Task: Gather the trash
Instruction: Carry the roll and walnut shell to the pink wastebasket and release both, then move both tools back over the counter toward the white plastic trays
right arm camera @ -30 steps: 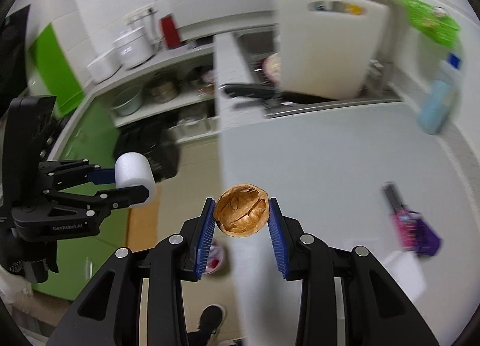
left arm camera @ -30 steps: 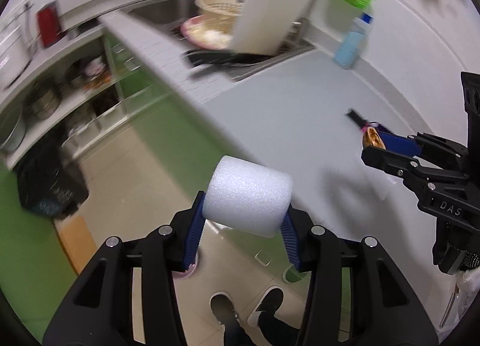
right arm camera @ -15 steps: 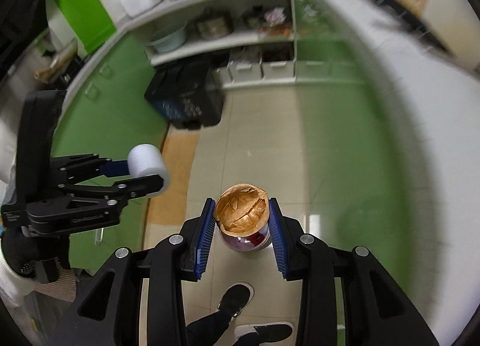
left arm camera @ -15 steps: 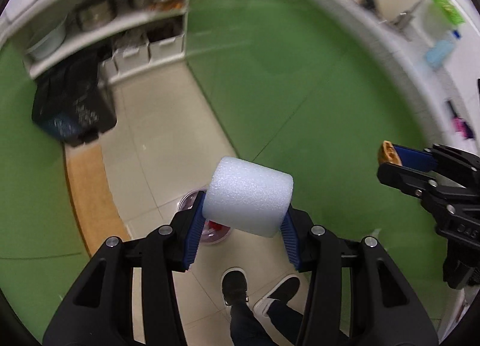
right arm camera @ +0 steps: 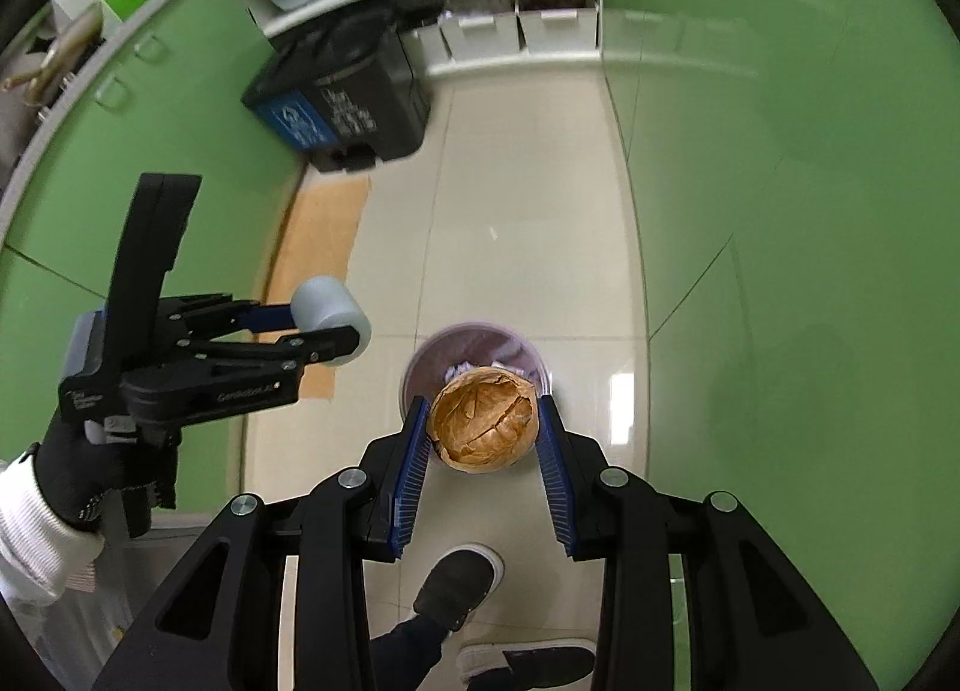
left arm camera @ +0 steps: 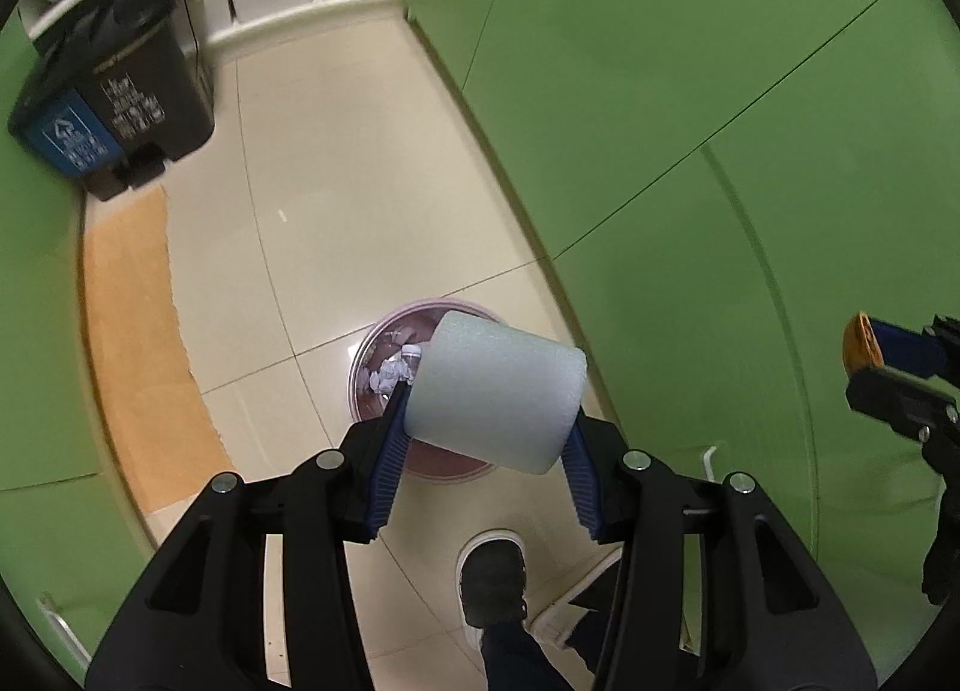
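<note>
My left gripper is shut on a white foam cylinder and holds it above a small pink trash bin on the floor. The bin holds crumpled paper. My right gripper is shut on a brown walnut shell half and holds it over the same bin. The left gripper with the foam cylinder shows at the left of the right wrist view. The right gripper's tip with the shell shows at the right edge of the left wrist view.
Green cabinet fronts line both sides of a cream tiled floor. A black pedal bin with a blue label stands at the far end by white shelves. An orange mat lies left. The person's shoes are below.
Both grippers have swung away from the counter and down toward the floor. The pink bin has come closer and now sits directly under both held items.
</note>
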`<state>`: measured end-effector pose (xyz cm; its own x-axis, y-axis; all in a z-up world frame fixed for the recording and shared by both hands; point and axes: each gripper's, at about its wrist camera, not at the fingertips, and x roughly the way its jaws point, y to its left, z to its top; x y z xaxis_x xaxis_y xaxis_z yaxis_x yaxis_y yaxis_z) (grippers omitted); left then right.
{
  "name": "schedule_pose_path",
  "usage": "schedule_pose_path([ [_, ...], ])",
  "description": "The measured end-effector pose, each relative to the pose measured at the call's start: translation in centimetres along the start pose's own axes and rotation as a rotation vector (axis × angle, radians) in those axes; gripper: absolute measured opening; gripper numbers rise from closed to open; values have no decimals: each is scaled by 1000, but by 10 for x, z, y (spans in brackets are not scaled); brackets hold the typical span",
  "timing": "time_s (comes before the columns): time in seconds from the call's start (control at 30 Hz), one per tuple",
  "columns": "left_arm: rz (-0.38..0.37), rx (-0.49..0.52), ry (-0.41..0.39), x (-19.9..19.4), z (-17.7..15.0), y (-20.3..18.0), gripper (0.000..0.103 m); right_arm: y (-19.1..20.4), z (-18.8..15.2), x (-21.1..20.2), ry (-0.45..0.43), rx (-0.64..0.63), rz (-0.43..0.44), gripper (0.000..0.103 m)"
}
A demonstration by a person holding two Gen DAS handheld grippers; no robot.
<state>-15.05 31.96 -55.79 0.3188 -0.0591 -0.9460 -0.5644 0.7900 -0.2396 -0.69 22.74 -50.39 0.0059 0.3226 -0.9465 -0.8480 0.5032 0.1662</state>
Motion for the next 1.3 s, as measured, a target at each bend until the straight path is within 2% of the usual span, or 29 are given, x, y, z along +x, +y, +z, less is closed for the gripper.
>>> schedule_pose_path([
  [0.07,-5,-10,2,16,-3,7,49,-1,-2,17,11,4,6,35],
  [0.1,-4,-12,2,24,-4,10,55,-1,-3,26,16,5,9,35],
  [0.17,-5,-17,-10,32,-4,15,94,-1,-3,40,23,4,13,35],
  [0.2,-6,-24,-16,36,-4,18,99,-1,-5,43,24,5,15,35],
  [0.37,14,-64,-7,39,-9,32,100,6,1,63,41,-11,36,35],
  [0.77,71,-144,-62,-5,-16,77,100,39,23,102,63,-74,80,35],
  [0.8,73,-152,-66,-8,-17,81,100,41,25,104,64,-75,80,48],
  [0.83,74,-160,-70,-12,-18,85,100,44,27,103,55,-78,77,76],
  [0.87,75,-166,-73,-16,-20,87,100,43,26,99,42,-83,73,87],
  [0.9,77,-171,-75,-19,-20,88,100,46,28,95,27,-91,63,92],
  [1.07,70,-194,-80,-47,-23,85,100,52,34,76,46,-77,48,97],
  [1.3,56,-168,-90,-114,-10,60,100,57,43,3,30,-42,38,97],
])
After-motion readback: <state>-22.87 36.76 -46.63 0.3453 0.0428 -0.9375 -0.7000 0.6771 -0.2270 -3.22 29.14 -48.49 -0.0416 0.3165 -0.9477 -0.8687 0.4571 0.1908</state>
